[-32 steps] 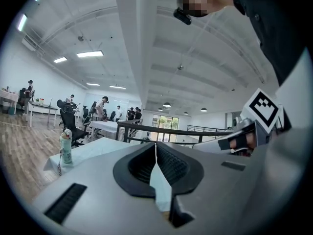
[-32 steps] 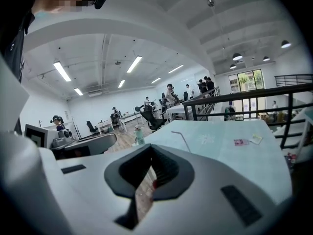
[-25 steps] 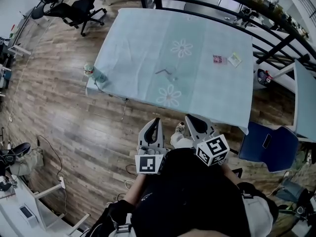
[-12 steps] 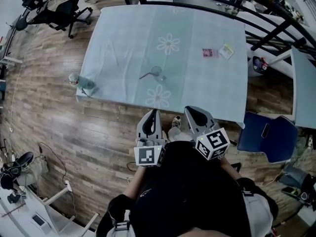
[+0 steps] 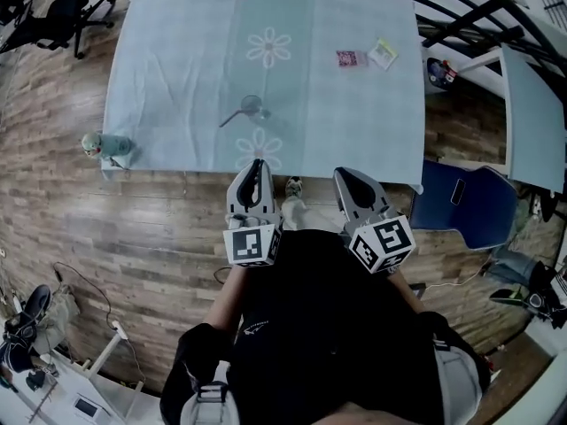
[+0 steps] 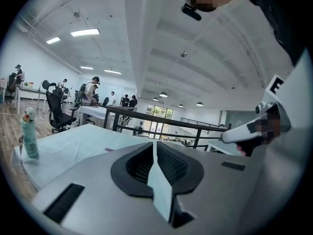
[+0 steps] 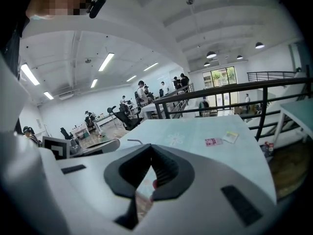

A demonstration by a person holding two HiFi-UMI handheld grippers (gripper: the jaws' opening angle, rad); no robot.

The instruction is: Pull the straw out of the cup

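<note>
**Approach narrows, straw untouched**

The table [image 5: 177, 51] has drawn closer. The left gripper [image 5: 256, 165] and right gripper [image 5: 347, 177] are both closed and empty. The cup [image 5: 254, 105], with the straw [image 5: 232, 118] inside, stands ahead of the left fingertips, beyond reach.

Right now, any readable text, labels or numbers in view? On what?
No text is readable.
Pink card: print too small.
Pale card: print too small.
Bottle: label blurred.
On left gripper and right gripper, marker cubes: square patterns only, no letters.
</note>
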